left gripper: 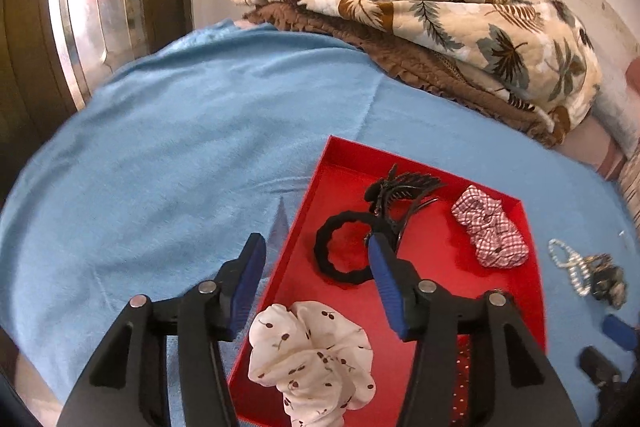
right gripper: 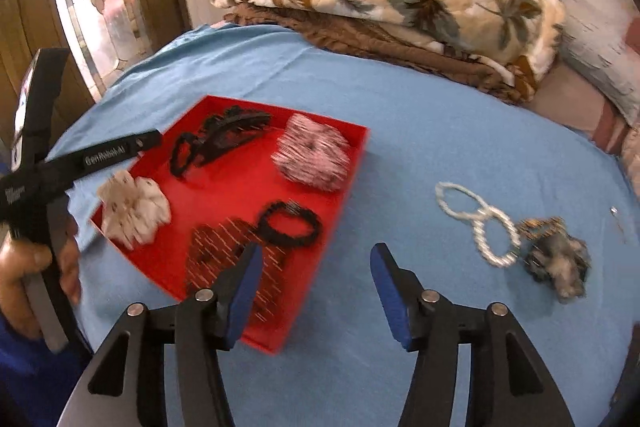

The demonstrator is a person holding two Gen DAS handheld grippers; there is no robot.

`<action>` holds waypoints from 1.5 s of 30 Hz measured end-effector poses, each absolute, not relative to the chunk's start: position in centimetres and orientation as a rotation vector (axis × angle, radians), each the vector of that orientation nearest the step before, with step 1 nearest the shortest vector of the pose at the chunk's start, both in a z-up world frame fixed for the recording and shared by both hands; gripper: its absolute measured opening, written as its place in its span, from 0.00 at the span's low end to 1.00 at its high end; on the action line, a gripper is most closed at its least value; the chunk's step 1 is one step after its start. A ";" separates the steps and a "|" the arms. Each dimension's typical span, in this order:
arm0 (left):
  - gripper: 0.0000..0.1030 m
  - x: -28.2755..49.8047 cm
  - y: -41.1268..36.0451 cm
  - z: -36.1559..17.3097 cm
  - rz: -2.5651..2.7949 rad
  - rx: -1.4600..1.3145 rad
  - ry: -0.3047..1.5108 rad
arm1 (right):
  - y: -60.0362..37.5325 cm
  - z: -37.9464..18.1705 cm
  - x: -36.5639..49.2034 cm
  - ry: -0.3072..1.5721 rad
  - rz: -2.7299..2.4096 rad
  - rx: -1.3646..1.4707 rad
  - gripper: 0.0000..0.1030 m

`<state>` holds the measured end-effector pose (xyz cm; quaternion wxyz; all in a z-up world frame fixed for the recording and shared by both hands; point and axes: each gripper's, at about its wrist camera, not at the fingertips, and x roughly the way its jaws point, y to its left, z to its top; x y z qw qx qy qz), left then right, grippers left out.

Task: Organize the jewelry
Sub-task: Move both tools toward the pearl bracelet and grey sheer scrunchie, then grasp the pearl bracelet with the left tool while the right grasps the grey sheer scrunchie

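Left wrist view: the left tongs (left gripper: 316,259) stand about half open with nothing between the pads, poised over the near left edge of the red tray (left gripper: 436,259). The tray lies on a blue sheet (left gripper: 180,147) on a bed. In it are a white scrunchie (left gripper: 312,359) at the near left rim, a black hair tie (left gripper: 344,247), a black claw clip (left gripper: 400,195) and a checked scrunchie (left gripper: 492,227) near the far right wall. Left of the tray the sheet is bare up to the bed's edge. Right of the tray lie a pearl bracelet (left gripper: 568,267) and a dark clip (left gripper: 608,279). A folded blanket (left gripper: 420,15) fills the far side.

Right wrist view: the right tongs (right gripper: 316,259) are likewise about half open and hold nothing, over the tray's (right gripper: 240,187) near right edge. The bracelet (right gripper: 480,223) and dark clip (right gripper: 560,259) lie touching on open sheet (right gripper: 440,131), well apart from the tray. A hand (right gripper: 36,267) grips the left tool at the left edge. Much of this view is blurred.
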<state>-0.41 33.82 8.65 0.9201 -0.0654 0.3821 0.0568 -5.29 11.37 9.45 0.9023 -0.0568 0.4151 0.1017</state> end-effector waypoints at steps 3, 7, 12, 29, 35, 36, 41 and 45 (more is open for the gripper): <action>0.53 -0.9 32.7 8.8 0.132 -0.087 0.760 | 8.5 9.3 -6.4 0.867 0.165 -0.090 0.59; 0.55 -1.1 31.6 8.9 0.134 -0.061 0.740 | 3.7 9.4 -7.9 0.876 0.080 -0.012 0.60; 0.55 -1.2 30.1 9.1 0.111 -0.063 0.737 | -1.4 9.6 -9.9 0.873 -0.022 0.064 0.61; 0.55 -3.7 27.5 9.0 0.108 0.008 0.685 | -11.3 11.3 -12.8 0.795 -0.177 0.142 0.65; 0.55 -5.6 26.0 9.6 0.067 0.012 0.687 | -14.5 10.3 -10.5 0.786 -0.173 0.211 0.65; 0.55 -6.1 25.5 10.1 0.038 0.003 0.694 | -15.1 9.9 -9.9 0.785 -0.167 0.229 0.65; 0.61 -7.2 21.5 12.2 -0.096 -0.013 0.710 | -17.5 8.9 -6.6 0.775 -0.112 0.331 0.65; 0.63 -5.8 16.4 12.5 -0.213 -0.017 0.756 | -17.9 8.2 -3.6 0.794 -0.031 0.375 0.65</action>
